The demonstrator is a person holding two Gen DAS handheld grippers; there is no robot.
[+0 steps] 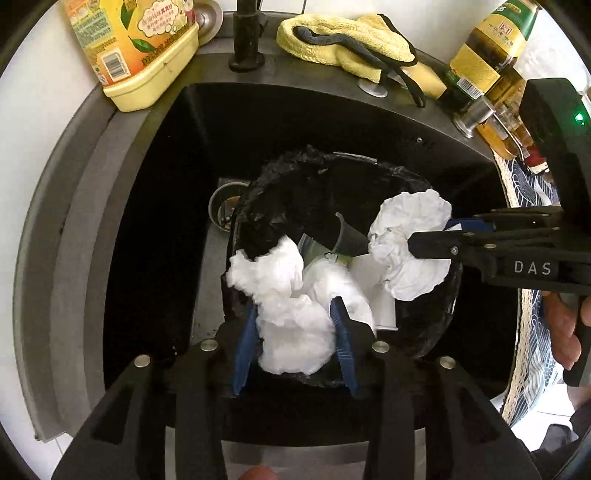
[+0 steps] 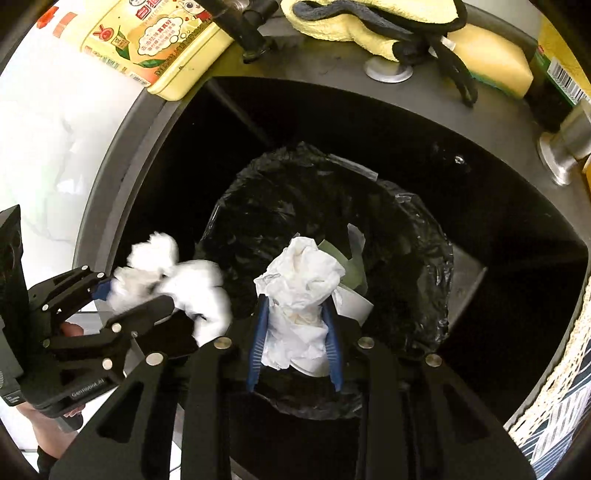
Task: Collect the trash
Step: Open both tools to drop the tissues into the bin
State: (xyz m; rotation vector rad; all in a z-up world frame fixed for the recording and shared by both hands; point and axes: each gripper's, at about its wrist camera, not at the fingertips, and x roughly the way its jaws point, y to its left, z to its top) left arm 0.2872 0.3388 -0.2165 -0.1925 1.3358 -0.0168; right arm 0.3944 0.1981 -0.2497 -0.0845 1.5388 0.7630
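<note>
A small bin lined with a black bag (image 1: 295, 184) (image 2: 280, 199) stands in the dark sink. It holds paper scraps and a clear cup (image 1: 349, 240). My left gripper (image 1: 295, 314) is shut on a crumpled white tissue (image 1: 291, 328) above the bin's near rim; it shows at the left in the right wrist view (image 2: 136, 295), blurred. My right gripper (image 2: 295, 314) is shut on another crumpled white tissue (image 2: 303, 295) above the bin; it enters from the right in the left wrist view (image 1: 417, 242), its tissue (image 1: 410, 243) over the bin's right side.
The sink rim (image 1: 122, 155) carries a yellow detergent bottle (image 1: 140, 48), a black tap (image 1: 245, 33), a yellow cloth (image 1: 343, 40), a sponge (image 2: 491, 66) and oil bottles (image 1: 491, 62). The drain (image 1: 223, 208) lies left of the bin. A patterned mat (image 1: 528, 332) lies at the right.
</note>
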